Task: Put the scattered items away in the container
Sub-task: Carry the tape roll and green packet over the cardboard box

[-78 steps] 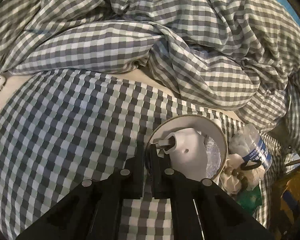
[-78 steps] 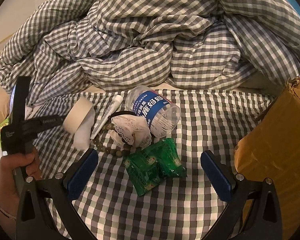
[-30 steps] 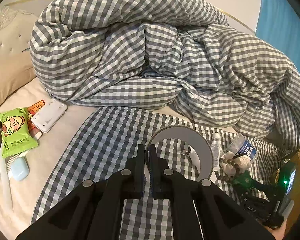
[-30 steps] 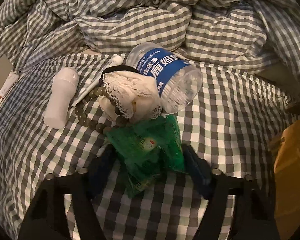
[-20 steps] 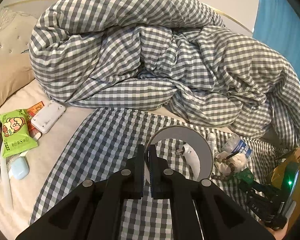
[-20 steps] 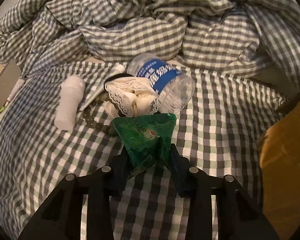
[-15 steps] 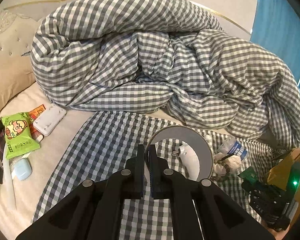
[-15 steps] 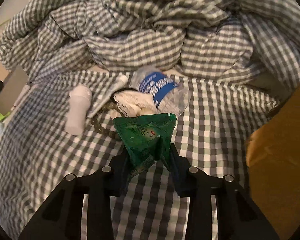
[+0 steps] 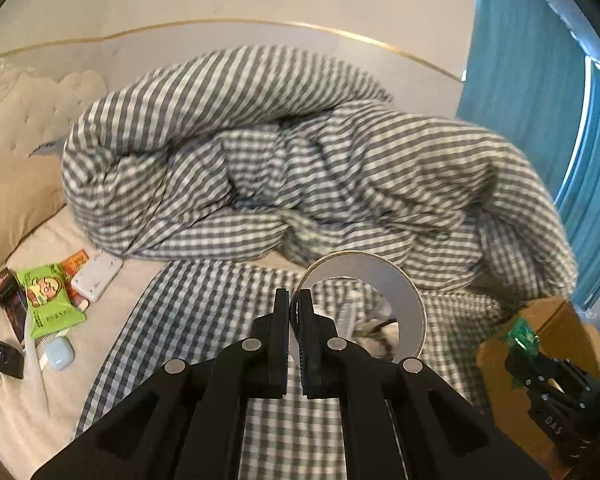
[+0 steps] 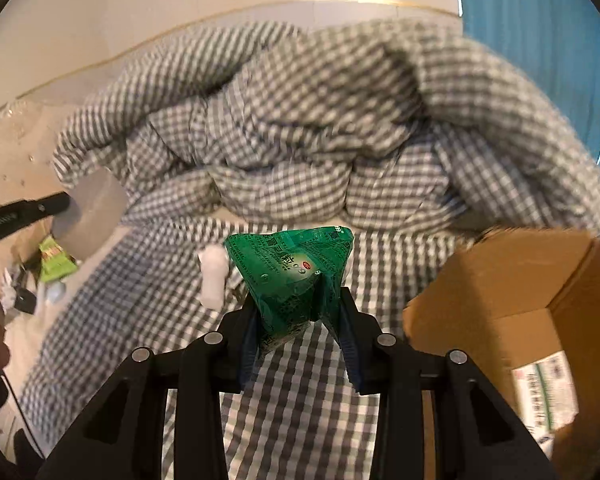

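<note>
My left gripper (image 9: 294, 304) pinches the rim of a roll of tape (image 9: 404, 300), lifted above the checked sheet (image 9: 188, 320); through its hole I see only blurred scraps of the items lying beyond. My right gripper (image 10: 300, 312) squeezes a crumpled green packet (image 10: 292, 268), its jaws having just closed on it, and the packet hides what lies behind. A white tube (image 10: 212, 280) peeks out beside it. The cardboard box (image 10: 520, 280) stands open to the right, cut off by the frame edge. The heaped duvet (image 9: 300, 168) is motion-blurred.
</note>
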`<act>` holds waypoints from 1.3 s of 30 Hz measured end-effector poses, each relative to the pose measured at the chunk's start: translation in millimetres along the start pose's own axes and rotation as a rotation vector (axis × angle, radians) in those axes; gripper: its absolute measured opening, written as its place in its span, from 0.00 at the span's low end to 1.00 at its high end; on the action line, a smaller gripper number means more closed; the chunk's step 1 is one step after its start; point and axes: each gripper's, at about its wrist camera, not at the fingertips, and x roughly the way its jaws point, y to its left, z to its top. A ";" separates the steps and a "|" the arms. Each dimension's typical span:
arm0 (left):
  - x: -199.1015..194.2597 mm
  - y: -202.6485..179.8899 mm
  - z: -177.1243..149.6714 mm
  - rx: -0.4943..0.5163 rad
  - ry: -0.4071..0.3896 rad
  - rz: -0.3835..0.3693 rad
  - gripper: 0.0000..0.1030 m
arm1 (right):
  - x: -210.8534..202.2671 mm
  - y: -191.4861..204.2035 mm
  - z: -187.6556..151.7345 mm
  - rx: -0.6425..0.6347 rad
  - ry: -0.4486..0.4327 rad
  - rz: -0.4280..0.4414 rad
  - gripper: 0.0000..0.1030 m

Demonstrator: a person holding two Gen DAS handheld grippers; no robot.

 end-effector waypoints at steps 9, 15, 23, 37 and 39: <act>-50.4 -63.9 9.7 0.055 -0.056 -0.074 0.03 | -89.7 -27.8 12.7 0.019 -0.114 -0.050 0.34; -75.9 -113.5 11.4 0.091 -0.088 -0.132 0.03 | -138.8 -57.9 12.4 0.036 -0.160 -0.101 0.34; -98.6 -176.5 7.9 0.144 -0.107 -0.199 0.03 | -187.7 -108.5 5.3 0.075 -0.193 -0.164 0.34; -100.0 -266.1 -12.2 0.216 -0.081 -0.294 0.03 | -197.8 -192.0 -29.3 0.143 -0.121 -0.266 0.34; -98.6 -274.8 -14.2 0.224 -0.077 -0.300 0.03 | -192.8 -198.8 -31.3 0.148 -0.108 -0.271 0.35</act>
